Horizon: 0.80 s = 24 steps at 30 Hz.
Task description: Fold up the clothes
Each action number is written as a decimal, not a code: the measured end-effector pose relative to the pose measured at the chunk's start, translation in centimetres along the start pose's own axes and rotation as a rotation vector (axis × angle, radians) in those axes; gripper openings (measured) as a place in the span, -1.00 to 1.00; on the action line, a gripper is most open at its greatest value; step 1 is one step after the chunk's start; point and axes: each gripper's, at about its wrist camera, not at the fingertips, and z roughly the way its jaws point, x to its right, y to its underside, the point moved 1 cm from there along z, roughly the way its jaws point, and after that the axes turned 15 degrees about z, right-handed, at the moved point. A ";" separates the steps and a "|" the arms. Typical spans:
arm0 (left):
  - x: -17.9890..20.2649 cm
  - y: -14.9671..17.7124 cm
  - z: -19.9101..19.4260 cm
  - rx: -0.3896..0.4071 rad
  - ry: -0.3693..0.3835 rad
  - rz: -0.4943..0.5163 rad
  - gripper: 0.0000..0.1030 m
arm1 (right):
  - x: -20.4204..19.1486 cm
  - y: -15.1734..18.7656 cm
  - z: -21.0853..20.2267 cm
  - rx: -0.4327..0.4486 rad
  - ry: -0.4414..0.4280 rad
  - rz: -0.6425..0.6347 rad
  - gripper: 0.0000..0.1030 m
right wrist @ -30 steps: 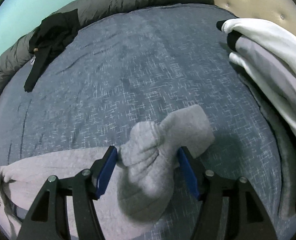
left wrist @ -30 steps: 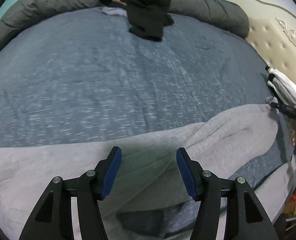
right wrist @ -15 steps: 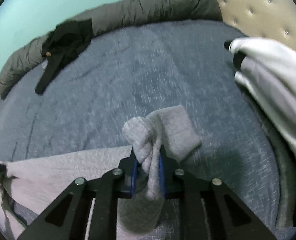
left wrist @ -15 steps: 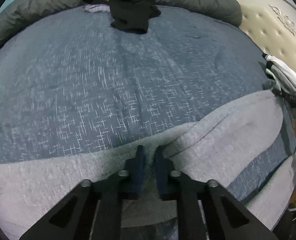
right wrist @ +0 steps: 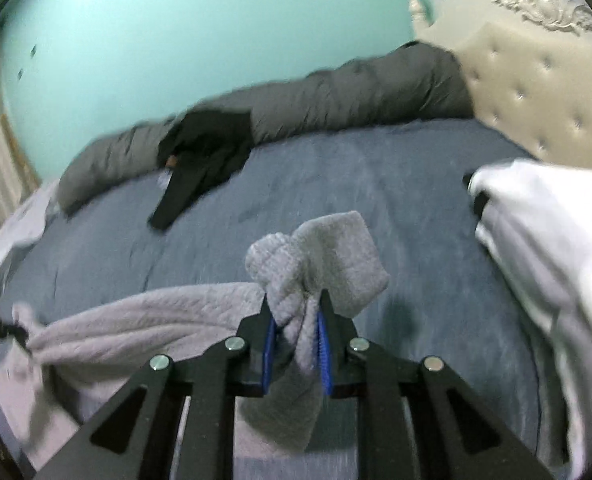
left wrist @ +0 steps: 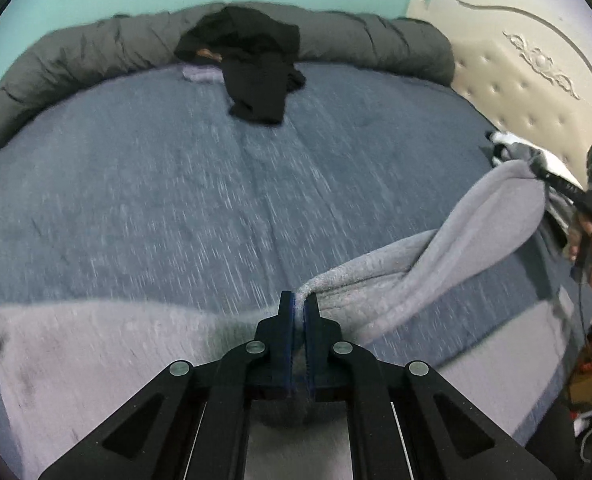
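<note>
Left tongs (left wrist: 299, 307) pinch the grey garment (left wrist: 396, 276); right tongs (right wrist: 295, 312) too — bunched cloth.

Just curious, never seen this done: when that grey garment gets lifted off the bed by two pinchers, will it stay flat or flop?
Probably flop: the grey garment sags between the left gripper and right gripper. It bunches into soft folds where pinched, so likely thick and limp. It looks fleecy, so probably not slippery.
</note>
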 end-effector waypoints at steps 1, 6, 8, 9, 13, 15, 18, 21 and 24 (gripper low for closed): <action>0.2 0.9 0.4 -0.017 0.009 -0.005 -0.91 | 0.4 1.4 -0.2 -0.016 -0.006 -0.011 -0.66; 0.9 4.6 2.2 -0.094 0.032 -0.031 -0.91 | 2.5 6.5 -1.7 -0.066 -0.032 -0.028 -0.66; 1.0 5.7 2.7 -0.121 0.030 -0.028 -0.91 | 3.1 8.1 -2.0 -0.099 -0.024 -0.043 -0.65; 1.0 6.1 2.9 -0.132 0.030 -0.028 -0.91 | 3.3 8.9 -2.3 -0.115 -0.021 -0.052 -0.65; 1.0 7.3 3.5 -0.160 0.032 -0.036 -0.91 | 4.4 11.2 -3.5 -0.169 -0.031 -0.034 -0.58; 1.0 7.4 3.7 -0.167 0.031 -0.038 -0.91 | 4.8 12.1 -4.3 -0.204 -0.037 -0.022 -0.57; 1.1 7.4 3.7 -0.169 0.028 -0.034 -0.91 | 5.4 12.8 -6.0 -0.224 -0.028 -0.020 -0.33; 1.1 7.3 3.6 -0.165 0.027 -0.036 -0.90 | 6.1 11.8 -8.3 -0.182 -0.026 0.008 -0.24; 1.0 7.4 3.5 -0.159 0.028 -0.038 -0.90 | 6.8 9.6 -10.3 -0.105 -0.031 0.082 -0.09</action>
